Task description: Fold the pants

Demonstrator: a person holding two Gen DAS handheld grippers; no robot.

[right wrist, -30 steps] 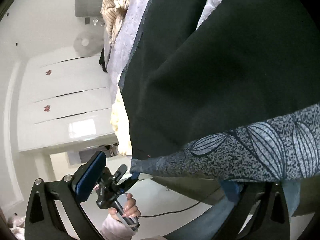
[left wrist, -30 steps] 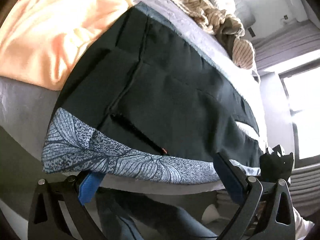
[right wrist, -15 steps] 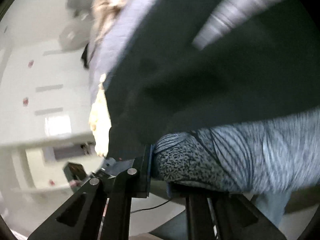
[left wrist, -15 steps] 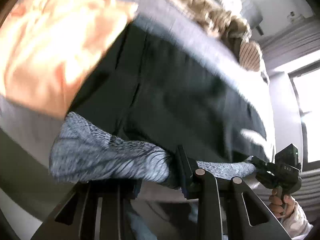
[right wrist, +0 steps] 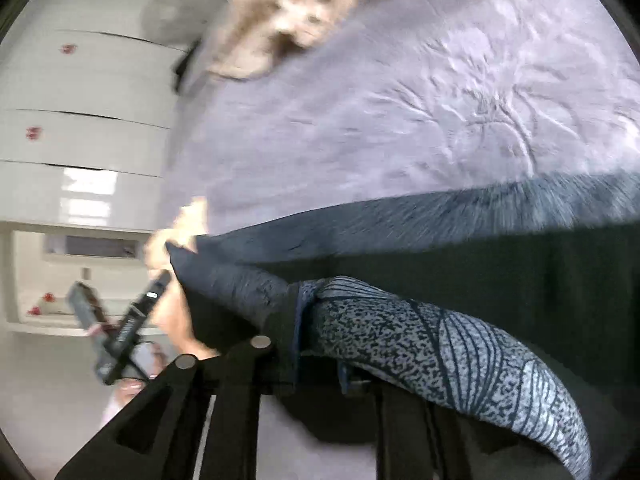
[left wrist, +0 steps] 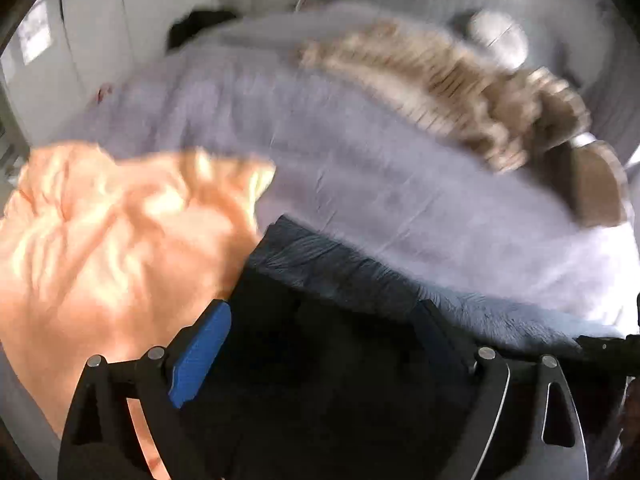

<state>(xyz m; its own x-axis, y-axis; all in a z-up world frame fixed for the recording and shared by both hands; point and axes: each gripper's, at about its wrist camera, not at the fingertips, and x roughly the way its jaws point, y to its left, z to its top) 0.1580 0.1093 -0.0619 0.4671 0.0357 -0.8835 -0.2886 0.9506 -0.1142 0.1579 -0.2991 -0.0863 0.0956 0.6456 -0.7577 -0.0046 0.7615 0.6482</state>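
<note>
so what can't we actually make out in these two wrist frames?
- Left wrist: left gripper open over the pants; motion blur hides any contact.
- Left wrist: beige striped blanket smeared by motion blur.
- Right wrist: right gripper shut on the patterned waistband; cloth hides its fingertips.
- Both: pants cut off by frame edges.

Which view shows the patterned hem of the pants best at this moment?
The right wrist view: the leaf-print hem fills the foreground in sharp detail, pinched by the shut right gripper. The left wrist view shows only a blurred blue-grey band of it beyond the open left gripper.
</note>
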